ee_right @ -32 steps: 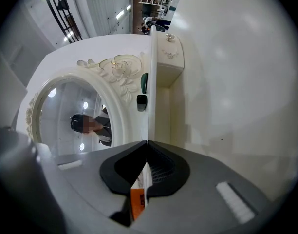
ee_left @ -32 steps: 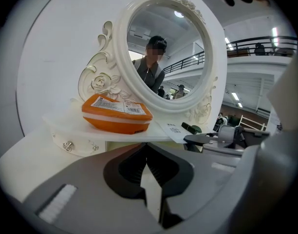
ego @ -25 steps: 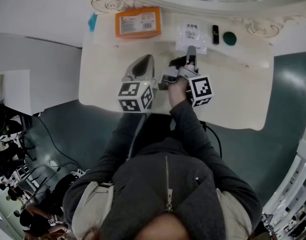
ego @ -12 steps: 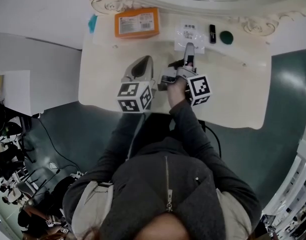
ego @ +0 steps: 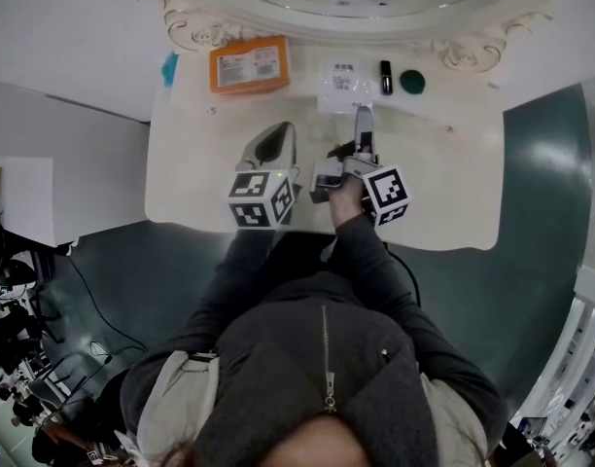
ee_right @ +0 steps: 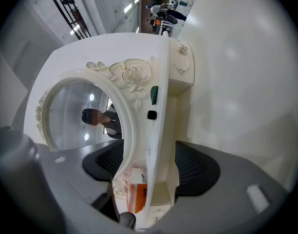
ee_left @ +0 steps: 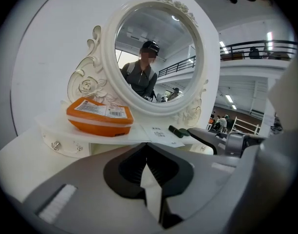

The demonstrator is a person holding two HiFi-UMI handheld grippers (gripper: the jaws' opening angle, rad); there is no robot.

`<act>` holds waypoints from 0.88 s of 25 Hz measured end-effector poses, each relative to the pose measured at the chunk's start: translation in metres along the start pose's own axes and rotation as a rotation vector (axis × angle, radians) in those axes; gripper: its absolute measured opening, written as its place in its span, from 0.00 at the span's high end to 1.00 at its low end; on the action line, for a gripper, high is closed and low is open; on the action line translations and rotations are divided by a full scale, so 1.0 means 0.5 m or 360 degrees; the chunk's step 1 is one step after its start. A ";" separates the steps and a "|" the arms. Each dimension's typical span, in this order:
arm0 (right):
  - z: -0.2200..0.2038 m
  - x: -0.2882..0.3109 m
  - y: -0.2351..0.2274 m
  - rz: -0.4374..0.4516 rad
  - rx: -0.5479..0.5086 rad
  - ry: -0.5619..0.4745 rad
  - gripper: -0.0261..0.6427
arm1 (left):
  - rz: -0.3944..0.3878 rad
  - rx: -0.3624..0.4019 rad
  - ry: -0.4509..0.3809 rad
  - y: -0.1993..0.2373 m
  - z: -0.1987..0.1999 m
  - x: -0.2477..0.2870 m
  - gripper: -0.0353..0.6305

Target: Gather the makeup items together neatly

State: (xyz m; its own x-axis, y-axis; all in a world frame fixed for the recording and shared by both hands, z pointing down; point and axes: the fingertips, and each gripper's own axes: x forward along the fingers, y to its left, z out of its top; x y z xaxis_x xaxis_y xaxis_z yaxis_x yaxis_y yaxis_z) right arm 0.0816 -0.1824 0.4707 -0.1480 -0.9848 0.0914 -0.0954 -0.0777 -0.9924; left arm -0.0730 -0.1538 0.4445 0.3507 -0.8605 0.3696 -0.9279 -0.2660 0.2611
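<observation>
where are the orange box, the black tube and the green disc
orange box (ego: 249, 64): head view, middle of its labelled top
black tube (ego: 386, 77): head view, middle of its body
green disc (ego: 412, 82): head view, centre of its top

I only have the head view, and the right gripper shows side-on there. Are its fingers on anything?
Observer: No. In the right gripper view the right gripper is open. Its fingers have just been spreading and press on nothing. Only the shelf edge shows in the gap.
Operator: And the left one?
Observer: In its own view the left gripper is shut, with nothing in it.
Operator: Anything about the orange case I miss from above?
Observer: The left gripper view shows the case from the side. A white band runs round it under the labelled top.
</observation>
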 end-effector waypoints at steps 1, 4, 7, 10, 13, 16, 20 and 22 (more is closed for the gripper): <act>0.007 -0.008 0.005 -0.0001 -0.0025 0.0013 0.48 | -0.0015 0.0000 -0.0002 -0.010 0.002 0.001 0.93; 0.027 -0.034 0.021 -0.0002 -0.0116 0.0071 0.48 | -0.0065 -0.0005 -0.0008 -0.040 0.007 0.003 0.93; 0.045 -0.057 0.035 -0.0010 -0.0233 0.0136 0.48 | -0.0108 -0.0017 -0.0023 -0.063 0.015 0.004 0.93; 0.073 -0.081 0.061 0.0007 -0.0368 0.0168 0.48 | -0.0166 -0.0050 -0.0050 -0.091 0.030 0.004 0.93; 0.100 -0.101 0.103 0.0066 -0.0518 0.0204 0.48 | -0.0246 -0.0073 -0.0094 -0.124 0.060 -0.001 0.93; 0.125 -0.112 0.153 0.0120 -0.0758 0.0255 0.48 | -0.0335 -0.0062 -0.0135 -0.160 0.096 -0.003 0.93; 0.137 -0.119 0.233 0.0199 -0.1246 0.0259 0.56 | -0.0435 -0.0016 -0.0186 -0.208 0.139 -0.001 0.93; 0.126 -0.123 0.275 0.0272 -0.1461 0.0267 0.68 | -0.0477 0.0017 -0.0205 -0.233 0.156 0.000 0.93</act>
State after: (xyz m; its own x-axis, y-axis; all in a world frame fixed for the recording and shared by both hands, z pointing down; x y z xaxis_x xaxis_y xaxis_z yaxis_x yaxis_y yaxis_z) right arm 0.1398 -0.1421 0.3237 -0.3639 -0.9309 0.0325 -0.7857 0.2881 -0.5474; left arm 0.0251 -0.1566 0.3443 0.5902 -0.7910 0.1615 -0.7874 -0.5198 0.3314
